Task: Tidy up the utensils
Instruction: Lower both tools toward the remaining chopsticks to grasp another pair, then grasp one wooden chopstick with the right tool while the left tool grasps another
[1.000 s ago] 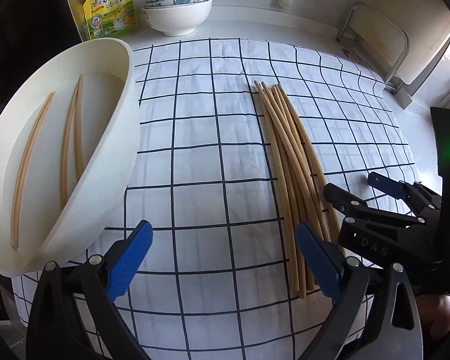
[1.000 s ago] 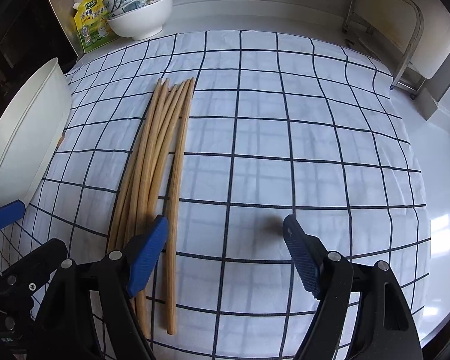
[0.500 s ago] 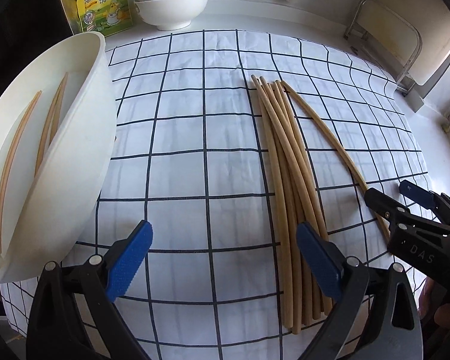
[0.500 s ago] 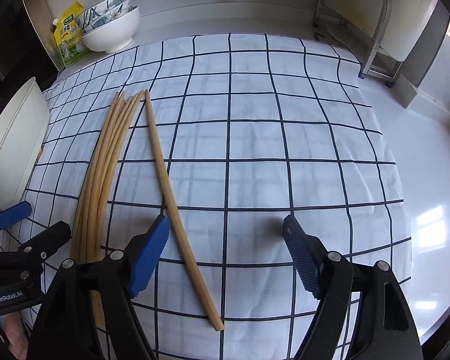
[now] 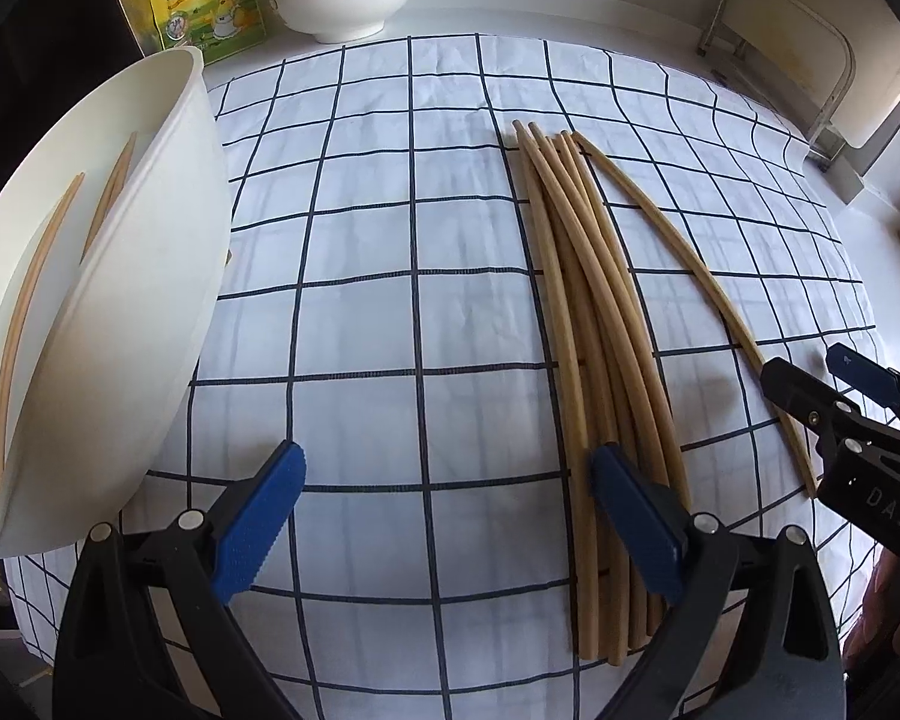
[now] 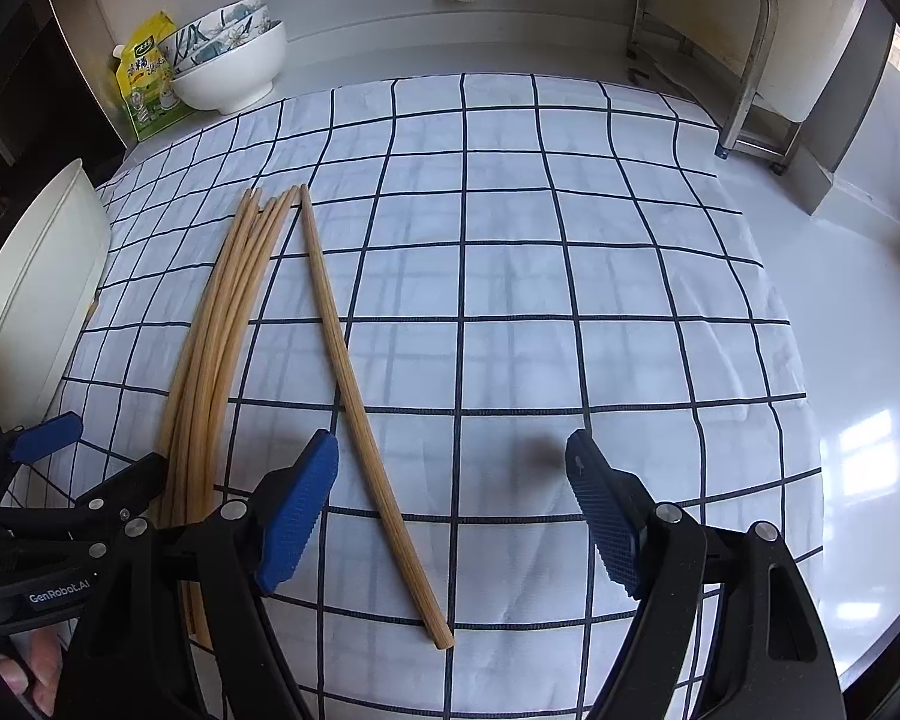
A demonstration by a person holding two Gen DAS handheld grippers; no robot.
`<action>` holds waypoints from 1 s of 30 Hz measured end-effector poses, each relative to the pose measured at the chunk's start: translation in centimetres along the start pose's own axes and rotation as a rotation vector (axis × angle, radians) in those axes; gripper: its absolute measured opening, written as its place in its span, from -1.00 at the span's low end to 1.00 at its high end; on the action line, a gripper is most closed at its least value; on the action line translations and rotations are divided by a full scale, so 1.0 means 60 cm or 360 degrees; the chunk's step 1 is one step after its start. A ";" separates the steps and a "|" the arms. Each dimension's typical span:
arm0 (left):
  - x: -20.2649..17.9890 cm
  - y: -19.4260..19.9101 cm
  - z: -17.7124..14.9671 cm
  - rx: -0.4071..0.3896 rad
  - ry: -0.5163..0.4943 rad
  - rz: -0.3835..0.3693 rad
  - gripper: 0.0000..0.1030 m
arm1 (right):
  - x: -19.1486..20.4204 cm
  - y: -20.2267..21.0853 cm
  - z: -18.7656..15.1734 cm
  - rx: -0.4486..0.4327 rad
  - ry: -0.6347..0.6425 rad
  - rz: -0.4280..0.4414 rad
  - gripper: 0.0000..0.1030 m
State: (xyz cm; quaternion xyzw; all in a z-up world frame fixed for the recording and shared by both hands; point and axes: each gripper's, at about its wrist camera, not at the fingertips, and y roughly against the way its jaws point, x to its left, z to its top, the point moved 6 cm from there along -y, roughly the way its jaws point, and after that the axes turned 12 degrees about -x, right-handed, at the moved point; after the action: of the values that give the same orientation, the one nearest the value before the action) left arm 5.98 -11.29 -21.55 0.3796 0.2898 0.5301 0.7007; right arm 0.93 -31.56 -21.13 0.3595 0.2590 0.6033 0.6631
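While three chopsticks (image 5: 36, 294) already lie in the white tray (image 5: 150, 276), we judge the sorting barely begun — a bundle of chopsticks (image 5: 594, 360) waits on the checked cloth (image 5: 360, 330) well to the tray's right. One single chopstick (image 6: 360, 396) lies angled off the bundle's far side from the tray. Our left gripper (image 5: 444, 516) and right gripper (image 6: 450, 510) both gape wide, holding nothing — the right straddling that single chopstick.

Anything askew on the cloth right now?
Yes: one chopstick lies splayed away from the chopstick bundle, angled toward the open right hand-held gripper; only their far tips are close. Nothing looks spilled or broken.
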 end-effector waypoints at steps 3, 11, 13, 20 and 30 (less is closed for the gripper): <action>0.001 0.000 -0.002 -0.0001 -0.0012 0.0037 0.85 | 0.001 0.002 -0.002 -0.0001 0.0007 -0.0008 0.45; 0.025 0.002 -0.004 -0.0001 0.0031 0.0148 0.87 | 0.008 -0.003 0.001 -0.0014 0.0031 -0.0001 0.45; 0.023 -0.001 -0.002 -0.0005 0.0042 0.0153 0.87 | 0.011 -0.008 0.005 -0.0023 0.0048 0.0002 0.45; 0.020 -0.015 0.016 -0.0024 0.0075 0.0114 0.76 | 0.027 -0.030 0.017 -0.0058 0.0178 -0.0006 0.44; -0.016 -0.022 0.049 -0.0068 0.0027 0.0012 -0.27 | 0.074 -0.035 0.028 -0.0100 0.0355 0.0148 -0.34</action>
State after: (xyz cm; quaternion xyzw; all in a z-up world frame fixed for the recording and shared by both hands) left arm 8.79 -13.06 -21.05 0.3613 0.2830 0.5419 0.7041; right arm 4.16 -27.47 -21.38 0.2810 0.2950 0.6775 0.6124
